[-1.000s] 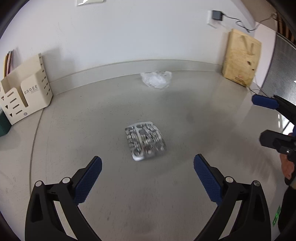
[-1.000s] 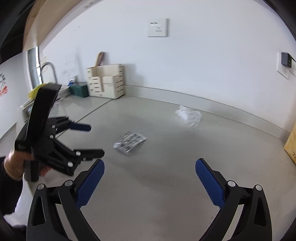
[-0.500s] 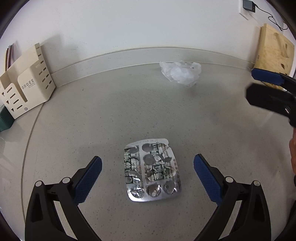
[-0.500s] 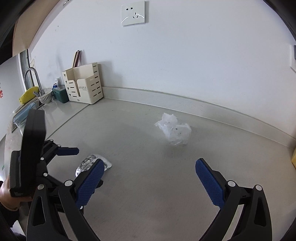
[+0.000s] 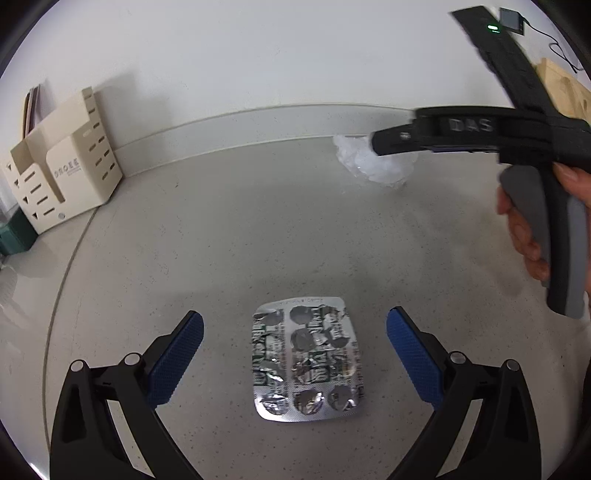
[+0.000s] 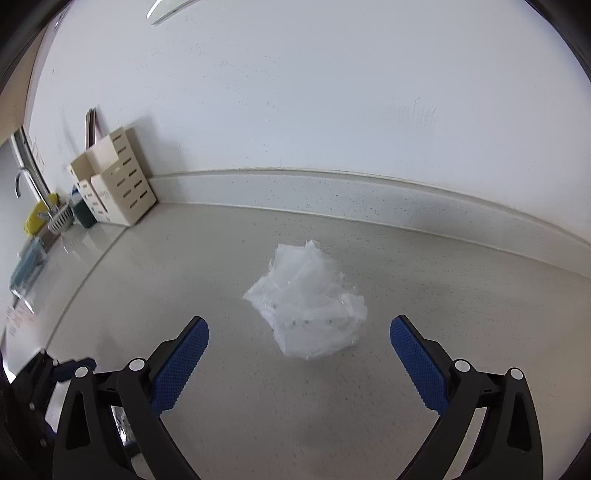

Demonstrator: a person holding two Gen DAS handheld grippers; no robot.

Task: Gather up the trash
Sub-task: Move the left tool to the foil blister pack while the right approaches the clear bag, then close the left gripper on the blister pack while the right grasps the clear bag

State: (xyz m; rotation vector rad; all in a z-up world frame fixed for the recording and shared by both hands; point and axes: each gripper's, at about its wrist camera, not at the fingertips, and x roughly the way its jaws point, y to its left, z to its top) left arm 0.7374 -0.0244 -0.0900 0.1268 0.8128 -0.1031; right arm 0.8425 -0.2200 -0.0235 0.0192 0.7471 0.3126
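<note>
— While our left gripper [image 5: 294, 349] hangs low over the pale speckled bench [image 5: 229, 236], its blue-padded fingers [image 5: 177, 356] stand spread wide. What lies between them?

— We see a used silver foil blister pack [image 5: 306, 360] with torn pockets and green print, flat on the bench. It sits between the two pads, touching neither, and nothing is grasped.

— And our right gripper [image 6: 299, 356]?

— It too is released, with its jaws wide apart. A crumpled ball of clear plastic wrap [image 6: 308, 301] rests on the bench just ahead of the fingertips, roughly centred between them and near the raised back edge below the white wall [image 6: 295, 92]. From the left wrist view we catch the same wrap [image 5: 373, 166] farther back, partly hidden behind the black body of the right gripper [image 5: 391, 142], whose grey handle is gripped by a person's hand [image 5: 524, 229].

— What else shares the bench?

— We note a cream slotted organiser box [image 5: 62, 173] standing against the wall at far left, with a dark green container [image 5: 14, 236] beside it. In the right wrist view a chrome tap [image 6: 26, 184], a yellow item [image 6: 37, 218] and a small white rack [image 6: 61, 221] sit beyond the organiser. At the upper right of the left wrist view we glimpse a light wooden block [image 5: 565, 88] and a small dark plug with a cable [image 5: 511, 20] on the wall.
</note>
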